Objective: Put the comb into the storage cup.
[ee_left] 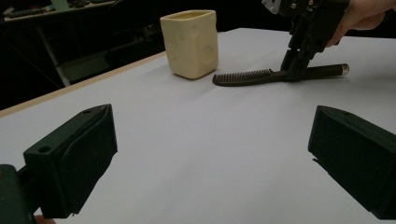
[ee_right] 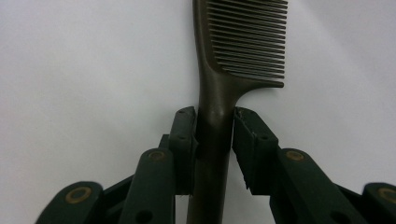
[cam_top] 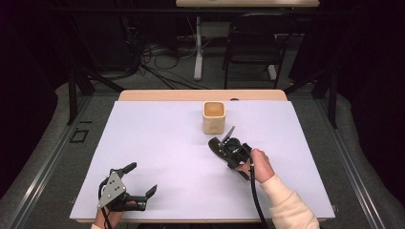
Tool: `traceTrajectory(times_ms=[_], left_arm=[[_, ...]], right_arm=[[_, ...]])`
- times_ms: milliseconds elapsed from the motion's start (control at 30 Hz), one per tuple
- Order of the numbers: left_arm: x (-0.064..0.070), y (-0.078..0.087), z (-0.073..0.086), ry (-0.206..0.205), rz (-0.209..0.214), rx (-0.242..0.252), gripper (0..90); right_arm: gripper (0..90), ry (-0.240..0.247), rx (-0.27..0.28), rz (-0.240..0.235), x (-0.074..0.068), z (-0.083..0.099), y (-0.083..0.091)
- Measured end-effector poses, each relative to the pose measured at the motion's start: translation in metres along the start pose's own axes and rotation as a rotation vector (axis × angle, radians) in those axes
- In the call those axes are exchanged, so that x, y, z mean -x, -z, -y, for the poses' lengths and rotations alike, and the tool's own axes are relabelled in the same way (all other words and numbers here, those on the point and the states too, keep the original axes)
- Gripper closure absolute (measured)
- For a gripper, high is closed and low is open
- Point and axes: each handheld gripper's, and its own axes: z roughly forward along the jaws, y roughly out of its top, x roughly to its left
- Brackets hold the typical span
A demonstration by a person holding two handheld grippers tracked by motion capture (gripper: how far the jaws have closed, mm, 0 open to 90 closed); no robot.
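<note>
Right hand-held gripper [ee_right: 215, 135] clamped on comb [ee_right: 233, 60] handle; left hand-held gripper [cam_top: 138, 180] idle, jaws wide.

Comb lies flat on the white surface [cam_top: 162, 143], teeth end pointing toward the cream cup [cam_top: 213, 117], near it but not touching. Right jaws sit on either side of the handle just behind the teeth, pads against it. Left hand-held gripper is at the near left corner of the surface, well apart from comb and cup, holding nothing.
</note>
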Motion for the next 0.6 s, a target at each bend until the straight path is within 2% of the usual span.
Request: traceTrajectory(times_ms=[267, 300, 600], left_arm=[[0.0004, 0.0, 0.0, 0.0, -0.001, 0.0, 1.2], [0.0003, 0.0001, 0.0, -0.002, -0.001, 0.0, 1.2], [0.0, 0.0002, 0.0, -0.004, -0.001, 0.0, 1.2]], right_arm=[[70.6, 0.008, -0.022, 0.003, 0.0012, 0.0007, -0.0001], [70.8, 0.008, -0.005, 0.003, 0.0012, 0.0011, -0.002], [72.3, -0.003, 0.001, -0.002, 0.0021, 0.0021, -0.0024]])
